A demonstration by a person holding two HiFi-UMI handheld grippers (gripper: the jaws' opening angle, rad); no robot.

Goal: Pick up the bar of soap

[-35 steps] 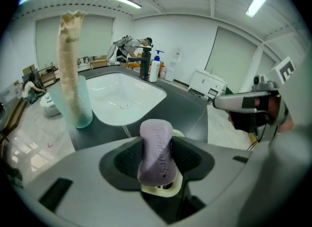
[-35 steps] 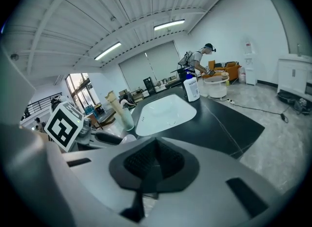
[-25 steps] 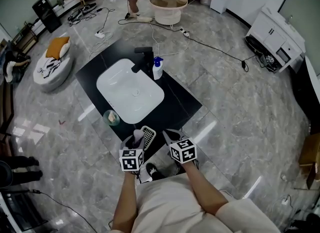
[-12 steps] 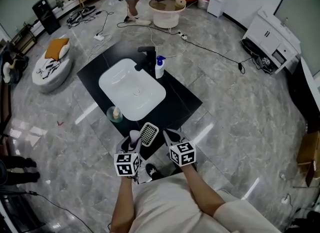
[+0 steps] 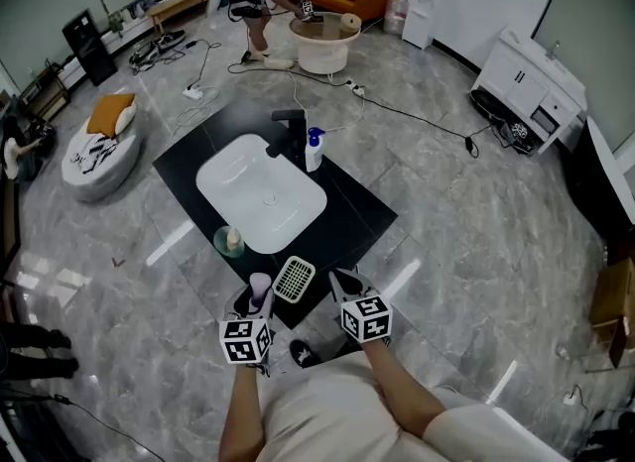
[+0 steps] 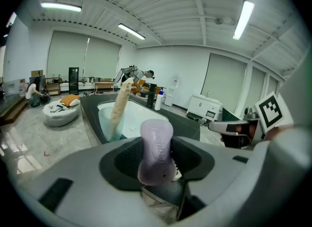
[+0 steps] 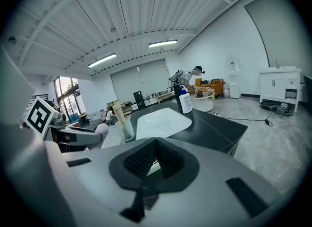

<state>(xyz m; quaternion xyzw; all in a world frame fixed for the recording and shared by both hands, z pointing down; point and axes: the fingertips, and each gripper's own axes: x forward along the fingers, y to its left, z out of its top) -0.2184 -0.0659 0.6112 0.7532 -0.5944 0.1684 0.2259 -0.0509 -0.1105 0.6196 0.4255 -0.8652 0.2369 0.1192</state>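
Your left gripper (image 5: pixel 255 301) is near you on the left, its jaws clamped on the bar of soap (image 6: pixel 156 145). Your right gripper (image 5: pixel 344 284) is level just beside it, jaws pressed together with nothing between.

Open lab hall: freestanding sink counter (image 5: pixel 349 204), floor cables (image 5: pixel 417 103), ceiling strip lights (image 6: pixel 243 19).

Bright, even light pours from ceiling tubes (image 6: pixel 243 19). White glare streaks the glossy floor (image 5: pixel 466 222). Both gripper views bow hard at the rims, corners gone black, and the close soap (image 6: pixel 156 148) looks soft.
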